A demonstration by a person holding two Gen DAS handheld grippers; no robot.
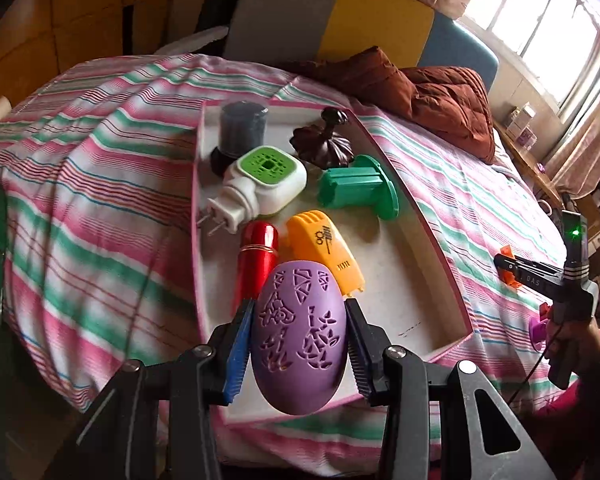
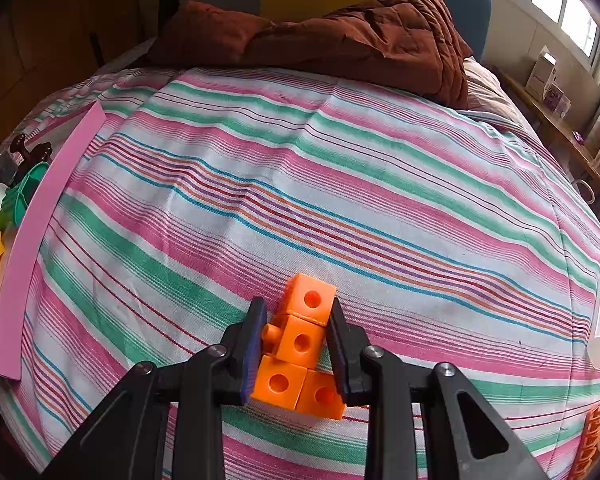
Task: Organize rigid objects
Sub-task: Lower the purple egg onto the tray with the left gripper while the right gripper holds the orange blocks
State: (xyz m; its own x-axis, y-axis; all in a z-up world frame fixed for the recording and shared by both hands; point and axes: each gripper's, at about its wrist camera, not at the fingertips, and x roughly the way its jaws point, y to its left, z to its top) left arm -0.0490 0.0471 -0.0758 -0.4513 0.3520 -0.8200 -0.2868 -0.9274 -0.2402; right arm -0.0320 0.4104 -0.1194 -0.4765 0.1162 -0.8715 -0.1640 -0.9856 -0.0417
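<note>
both tilted down: left hand-held gripper clamps purple egg; right hand-held gripper clamps orange blocks.

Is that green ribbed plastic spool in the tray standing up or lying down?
Lying down. The green ribbed plastic spool rests on its side in the pink-rimmed white tray, its round flange facing sideways.

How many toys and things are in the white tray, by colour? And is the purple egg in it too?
Dark grey: 1, the jar
Brown: 1, the knobbed lid
White and green: 1, the plug-in
Green: 1, the spool
Red: 1, the tube
Orange: 1, the casing
Total: 6
The purple egg is held over the tray by the left gripper.
</note>
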